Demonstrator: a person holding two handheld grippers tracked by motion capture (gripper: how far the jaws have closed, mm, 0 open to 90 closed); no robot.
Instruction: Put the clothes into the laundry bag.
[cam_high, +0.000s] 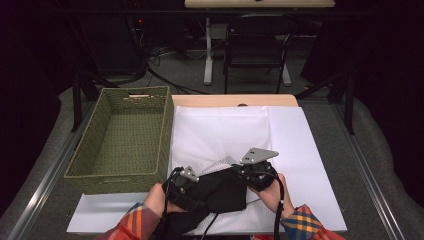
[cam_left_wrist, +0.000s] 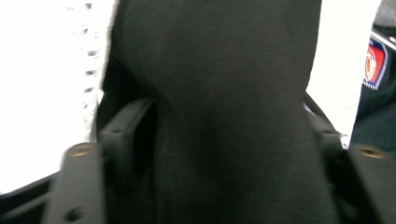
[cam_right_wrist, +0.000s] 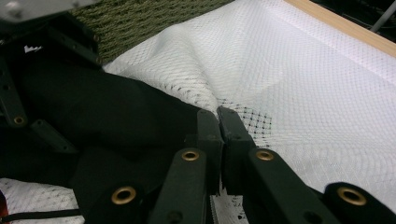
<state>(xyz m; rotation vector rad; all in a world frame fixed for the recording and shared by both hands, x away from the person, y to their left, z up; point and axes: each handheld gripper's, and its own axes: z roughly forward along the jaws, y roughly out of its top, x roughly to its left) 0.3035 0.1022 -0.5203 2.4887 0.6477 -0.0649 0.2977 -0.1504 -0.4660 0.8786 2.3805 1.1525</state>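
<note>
A black cloth (cam_high: 227, 192) lies bunched at the near edge of the tabletop (cam_high: 235, 100), on top of a white mesh sheet (cam_high: 225, 132) that covers most of the surface. Both tongs are at this cloth.

The left tongs (cam_high: 192, 182) sit at the cloth's left side, held by the person's left hand (cam_high: 157, 200). In the left gripper view the cloth (cam_left_wrist: 219, 107) runs up between the two jaws as a thick fold, and the jaws stand fairly wide apart with the fabric packed between them, so they hold the cloth.

The right tongs (cam_high: 250, 175) are at the cloth's right upper corner, with the right hand (cam_high: 270, 192) behind them. In the right gripper view the right tongs (cam_right_wrist: 218, 116) have their jaws pressed nearly together, with only a thin slit between them. The tips sit right where the cloth's edge (cam_right_wrist: 116, 116) meets the mesh (cam_right_wrist: 299, 93), and the mesh rises in a pinched ridge from that spot. Whether they nip the cloth, the mesh or both I cannot tell.

A green woven basket (cam_high: 122, 135) stands on the left of the tabletop, just beside the mesh and near the left tongs. A strip of the mesh is lifted between the two tongs in the high view. The person's sleeves (cam_high: 305, 222) are plaid, orange and blue.
</note>
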